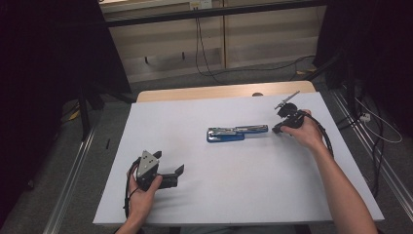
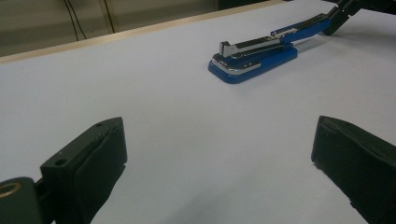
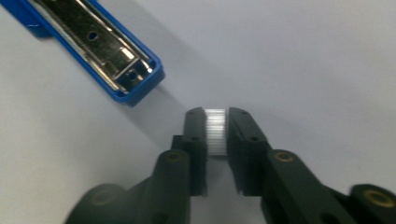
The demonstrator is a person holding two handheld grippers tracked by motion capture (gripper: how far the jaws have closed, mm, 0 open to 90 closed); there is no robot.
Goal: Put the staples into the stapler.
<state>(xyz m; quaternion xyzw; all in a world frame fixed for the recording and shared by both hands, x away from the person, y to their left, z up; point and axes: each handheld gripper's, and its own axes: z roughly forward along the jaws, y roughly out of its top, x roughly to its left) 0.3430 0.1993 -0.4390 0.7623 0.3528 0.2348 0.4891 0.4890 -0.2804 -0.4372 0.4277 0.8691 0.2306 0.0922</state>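
Your right hand-held gripper (image 3: 217, 133) is clamped on a strip of staples (image 3: 216, 131): in the right gripper view the silvery strip sits pinched between the two black jaws, its ribbed top face showing in the narrow gap. The strip is held just off the open end of the blue stapler (image 3: 100, 51), near it but not touching. From that view the stapler's metal channel (image 3: 93, 44) lies exposed, with the blue body framing it on both sides.

In the high view the stapler (image 1: 234, 133) lies opened out flat near the middle of the white counter (image 1: 204, 195), its long axis running left to right. Your right hand-held gripper (image 1: 278, 128) sits just beside the stapler's right end, low over the counter, with your right hand (image 1: 304, 130) wrapped around its body.

Your left hand-held gripper (image 1: 169, 171) is at the near left of the counter, well apart from the stapler, with its jaws spread wide and nothing between them. The left gripper view confirms this: one jaw stands at each lower corner, with bare counter (image 2: 187, 154) between them. The stapler (image 2: 254, 56) lies farther off in that view, upper arm swung back, and the tip of the right hand-held gripper (image 2: 338, 16) meets its far end.
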